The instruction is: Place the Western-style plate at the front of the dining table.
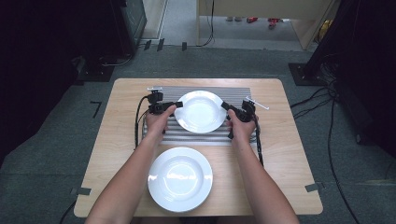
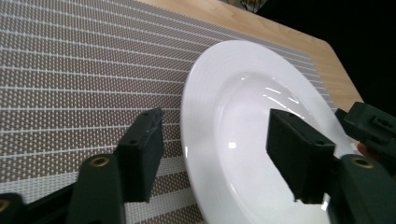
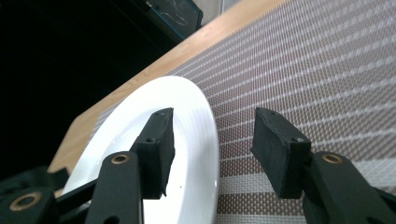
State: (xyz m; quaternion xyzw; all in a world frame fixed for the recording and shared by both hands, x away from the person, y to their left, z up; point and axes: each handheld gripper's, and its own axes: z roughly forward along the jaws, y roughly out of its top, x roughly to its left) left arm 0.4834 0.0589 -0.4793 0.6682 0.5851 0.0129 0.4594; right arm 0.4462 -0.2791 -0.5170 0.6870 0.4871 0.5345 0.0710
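A white plate (image 1: 200, 111) lies on a striped placemat (image 1: 205, 136) at the middle of the wooden table. My left gripper (image 1: 178, 105) is at the plate's left rim and my right gripper (image 1: 225, 106) at its right rim. In the left gripper view the left gripper (image 2: 217, 156) is open, with the plate (image 2: 243, 107) rim between its jaws and a gap on each side. In the right gripper view the right gripper (image 3: 217, 149) is open astride the plate (image 3: 198, 116) rim in the same way. The placemat (image 2: 70, 84) (image 3: 303, 70) runs under both.
A second white plate (image 1: 180, 178) sits on bare wood near the front edge, between the person's forearms. Cables trail from both grippers over the table (image 1: 289, 154). The right gripper's body (image 2: 373, 126) shows beyond the plate. Dark equipment and cables surround the table on the floor.
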